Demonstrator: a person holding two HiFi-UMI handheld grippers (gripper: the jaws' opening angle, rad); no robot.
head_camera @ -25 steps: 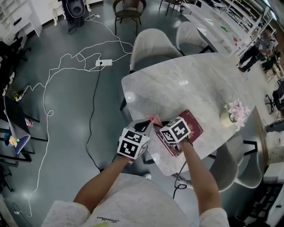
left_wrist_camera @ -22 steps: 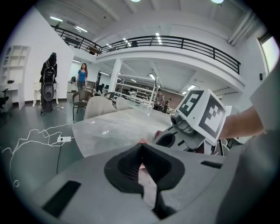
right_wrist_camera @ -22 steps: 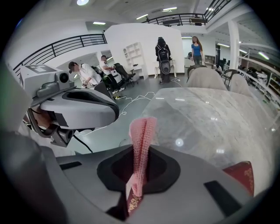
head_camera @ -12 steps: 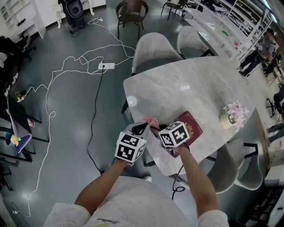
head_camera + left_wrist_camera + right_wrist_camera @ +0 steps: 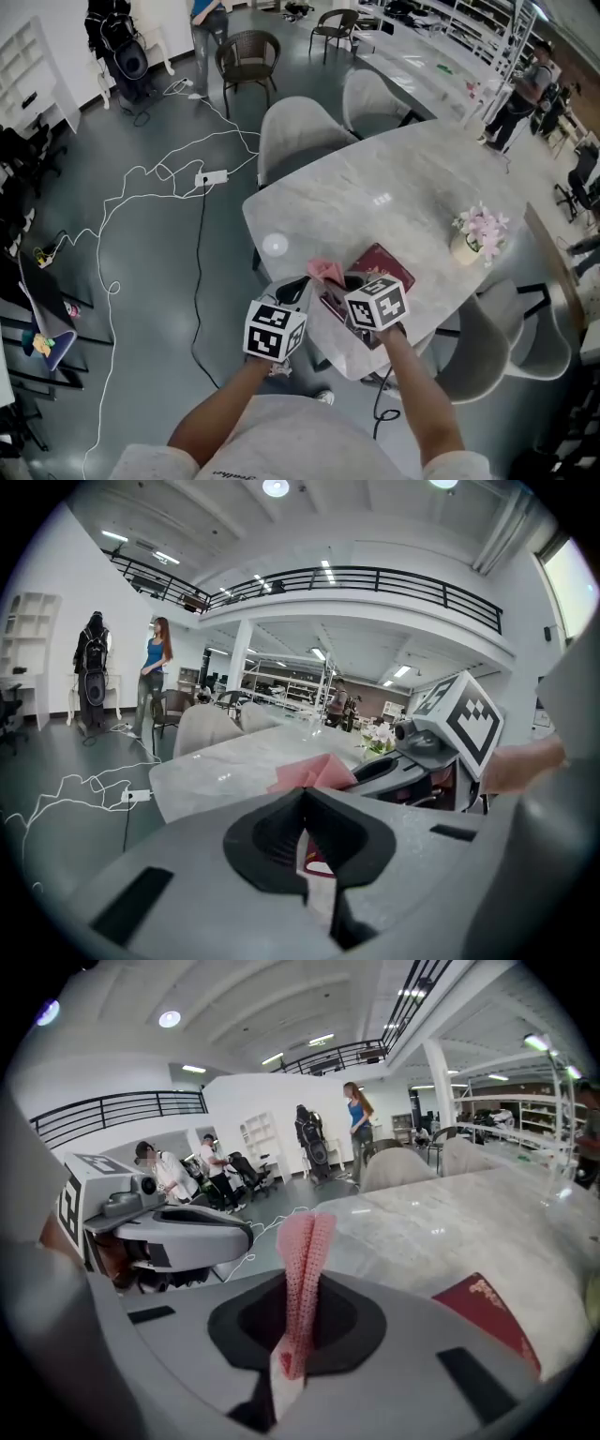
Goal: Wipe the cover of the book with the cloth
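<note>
A big open hall with a grey floor [image 5: 112, 281] is spreading around a white marble desk [image 5: 375, 187]. Pale chairs [image 5: 300, 131] are standing at the far side of it, and white cables [image 5: 150, 178] are lying on the floor.

Compared with a second ago, the head view is showing more of the room, but the grippers are keeping nearly the same place at the near end of the book [image 5: 382, 265]. So, in my judgement, the wiping is not really advancing yet.

The right gripper [image 5: 298, 1335] is clamping the pink cloth [image 5: 305, 1251], which is sticking up ahead of its jaws. The dark red book is lying flat on the desk, just ahead and to the right of this gripper. I cannot tell whether the cloth is touching the cover.

The left gripper [image 5: 305, 808] is staying just left of the right one, its jaws together and holding nothing. A vase of flowers [image 5: 473, 239] is standing well beyond the book.
</note>
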